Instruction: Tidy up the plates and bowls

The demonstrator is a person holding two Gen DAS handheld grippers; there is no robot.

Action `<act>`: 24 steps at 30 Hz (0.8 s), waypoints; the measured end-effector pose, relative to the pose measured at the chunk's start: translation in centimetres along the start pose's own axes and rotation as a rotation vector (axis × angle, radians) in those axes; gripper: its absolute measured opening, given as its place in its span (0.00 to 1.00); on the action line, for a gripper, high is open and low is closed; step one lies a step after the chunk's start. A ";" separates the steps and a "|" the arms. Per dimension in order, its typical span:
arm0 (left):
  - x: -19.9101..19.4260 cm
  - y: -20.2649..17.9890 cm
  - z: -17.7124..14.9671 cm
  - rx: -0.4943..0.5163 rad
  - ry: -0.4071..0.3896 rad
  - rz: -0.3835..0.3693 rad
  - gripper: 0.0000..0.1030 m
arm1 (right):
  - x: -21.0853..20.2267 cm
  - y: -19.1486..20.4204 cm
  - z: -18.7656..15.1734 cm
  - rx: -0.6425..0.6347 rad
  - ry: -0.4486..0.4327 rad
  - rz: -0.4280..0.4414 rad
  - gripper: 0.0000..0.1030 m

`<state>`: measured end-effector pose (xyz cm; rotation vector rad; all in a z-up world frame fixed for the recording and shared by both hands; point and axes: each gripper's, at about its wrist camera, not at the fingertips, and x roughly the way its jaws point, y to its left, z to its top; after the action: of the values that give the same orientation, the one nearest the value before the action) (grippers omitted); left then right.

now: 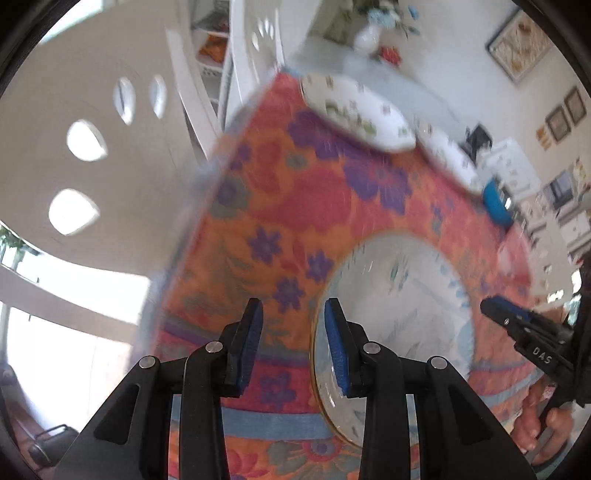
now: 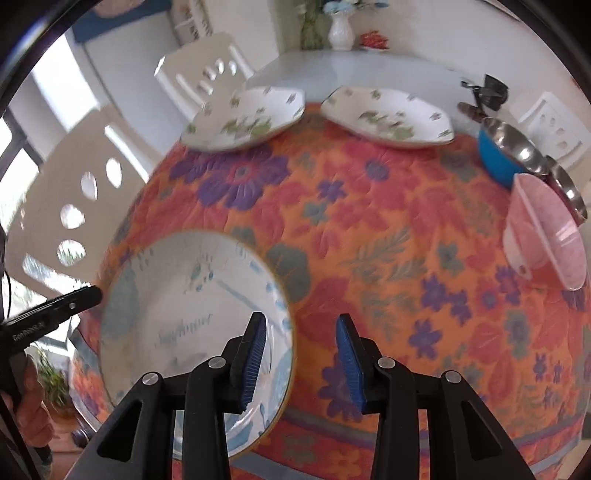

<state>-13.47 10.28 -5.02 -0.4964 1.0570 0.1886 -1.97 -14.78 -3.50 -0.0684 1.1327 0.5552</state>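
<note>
One orange floral tablecloth (image 2: 369, 229) is seen under a round white blue-patterned plate (image 2: 192, 295) at the near edge. Two octagonal floral plates (image 2: 247, 118) are set far back. Both black blue-padded grippers, left (image 1: 293, 343) and right (image 2: 303, 354), are held slightly apart, empty, flanking the round plate's rim.

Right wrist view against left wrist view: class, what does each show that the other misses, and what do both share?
Only the right wrist view shows the pink bowl and the steel-lined insides of the blue bowl. Only the left wrist view shows framed pictures on the wall. Both share the round plate on the flowered tablecloth, two white floral plates and a vase.
</note>
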 end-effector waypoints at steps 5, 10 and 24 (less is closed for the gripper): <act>-3.4 -1.1 4.2 0.027 -0.128 -0.032 0.32 | -2.2 -0.5 3.8 0.022 -0.084 0.047 0.43; -3.6 -3.5 9.3 0.064 -0.185 -0.088 0.32 | -3.1 0.6 8.7 0.007 -0.177 0.071 0.53; 8.5 -2.6 21.2 -0.002 -0.077 -0.112 0.54 | 7.7 -0.6 17.8 0.114 -0.081 0.102 0.54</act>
<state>8.32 17.45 -3.25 -0.5443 0.9508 0.1086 15.58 -6.53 -2.53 0.1104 1.0912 0.5779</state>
